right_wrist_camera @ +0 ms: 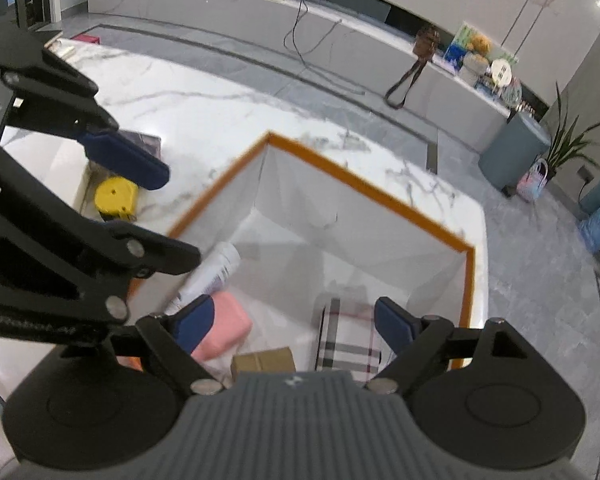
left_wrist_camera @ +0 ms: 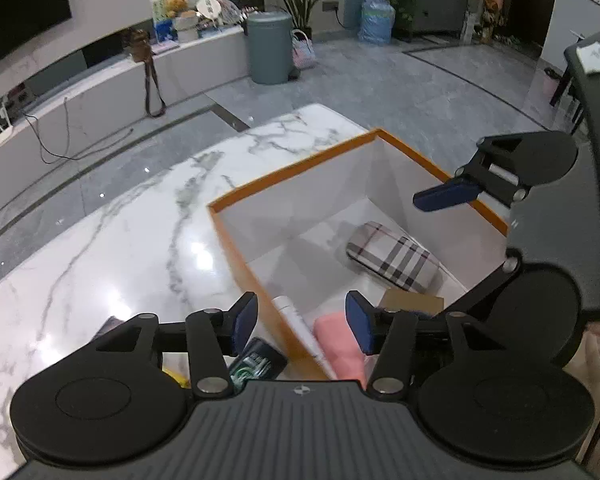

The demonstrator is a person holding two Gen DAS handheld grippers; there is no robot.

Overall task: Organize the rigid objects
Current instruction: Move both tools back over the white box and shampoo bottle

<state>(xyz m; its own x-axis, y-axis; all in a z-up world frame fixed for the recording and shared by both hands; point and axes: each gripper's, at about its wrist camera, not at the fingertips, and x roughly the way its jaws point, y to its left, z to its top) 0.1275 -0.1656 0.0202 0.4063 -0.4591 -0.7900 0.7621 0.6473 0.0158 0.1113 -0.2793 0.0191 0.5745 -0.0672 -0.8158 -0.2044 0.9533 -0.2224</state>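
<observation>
Below right fingers (right_wrist_camera: pixel 394 330), plaid case (right_wrist_camera: pixel 348 344), untouched

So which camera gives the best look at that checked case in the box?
The left wrist view: the checked case lies whole and unobstructed on the floor of the box. In the right wrist view the case is blurred and partly cut off by the gripper body.

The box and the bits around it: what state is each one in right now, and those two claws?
Box: open, no lid, on the marble table.
Plaid case: shut, lying inside the box.
White tube: leaning on the box wall.
Pink block: lying in the box.
Cardboard carton: in the box.
Yellow tape measure: outside, on the table.
Left gripper: open, empty.
Right gripper: open, empty.
</observation>
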